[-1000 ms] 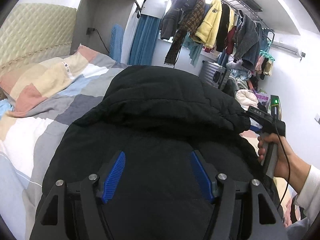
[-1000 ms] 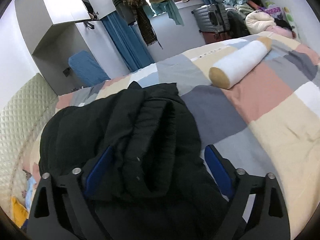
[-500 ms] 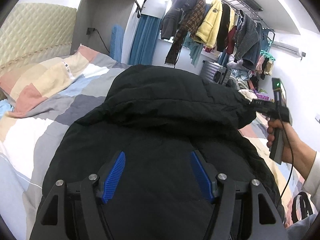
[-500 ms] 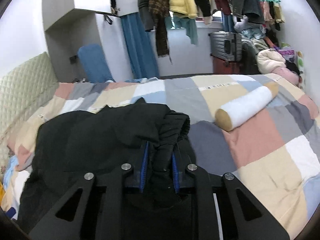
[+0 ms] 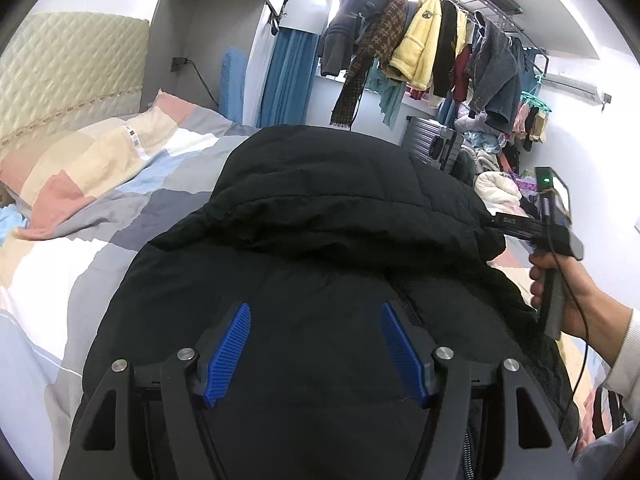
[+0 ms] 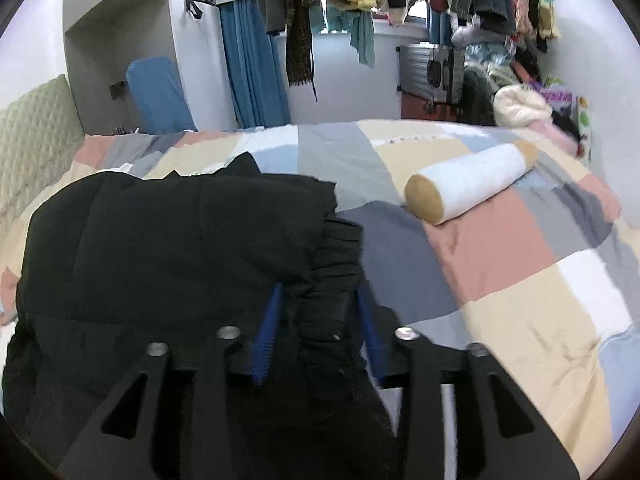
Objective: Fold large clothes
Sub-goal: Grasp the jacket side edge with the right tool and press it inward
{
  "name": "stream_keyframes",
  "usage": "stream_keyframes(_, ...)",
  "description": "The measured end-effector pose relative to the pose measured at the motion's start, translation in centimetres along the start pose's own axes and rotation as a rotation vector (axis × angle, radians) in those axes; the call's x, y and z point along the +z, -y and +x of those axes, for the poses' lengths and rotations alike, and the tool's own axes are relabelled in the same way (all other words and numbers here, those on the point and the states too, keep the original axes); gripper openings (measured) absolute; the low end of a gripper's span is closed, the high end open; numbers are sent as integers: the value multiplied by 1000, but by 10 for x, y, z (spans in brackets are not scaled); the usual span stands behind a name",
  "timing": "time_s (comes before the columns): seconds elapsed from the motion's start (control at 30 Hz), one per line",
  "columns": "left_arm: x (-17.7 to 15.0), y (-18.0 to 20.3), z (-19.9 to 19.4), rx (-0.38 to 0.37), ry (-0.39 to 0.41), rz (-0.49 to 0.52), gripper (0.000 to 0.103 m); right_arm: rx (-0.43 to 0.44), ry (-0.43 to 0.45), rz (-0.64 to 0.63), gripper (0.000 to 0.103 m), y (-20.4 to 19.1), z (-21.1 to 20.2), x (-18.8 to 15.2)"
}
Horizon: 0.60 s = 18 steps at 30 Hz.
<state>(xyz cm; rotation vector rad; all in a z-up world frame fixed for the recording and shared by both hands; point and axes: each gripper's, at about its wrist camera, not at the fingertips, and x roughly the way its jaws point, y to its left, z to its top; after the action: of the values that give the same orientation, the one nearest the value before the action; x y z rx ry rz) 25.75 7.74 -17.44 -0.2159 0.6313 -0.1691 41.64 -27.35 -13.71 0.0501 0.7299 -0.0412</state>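
Change: right hand-held gripper (image 6: 318, 330) now clamped on black padded jacket (image 5: 320, 264) cuff, lifted.
Left hand-held gripper (image 5: 316, 350): fingers apart, holding nothing.
Advice: carry sleeve across evenly.

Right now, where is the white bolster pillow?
In the right wrist view, the white bolster pillow lies on the patchwork quilt, right of the black jacket, apart from it.
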Motion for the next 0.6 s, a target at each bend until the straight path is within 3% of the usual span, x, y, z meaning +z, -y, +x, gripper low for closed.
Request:
stream_keyframes(0.13, 0, 3, -4, -5, 15, 12, 67, 13, 28, -48, 64, 0, -29, -10)
stream_keyframes(0.4, -2, 11, -19, 4, 60, 53, 67, 78, 87, -95, 82, 3, -125, -51)
stream_keyframes(0.5, 0, 12, -25, 24, 67, 46, 79, 122, 127, -124, 95, 3, -164, -67)
stream_keyframes(0.6, 0, 15, -30, 14, 50, 51, 81, 180, 116, -117, 103, 9, -189, -79)
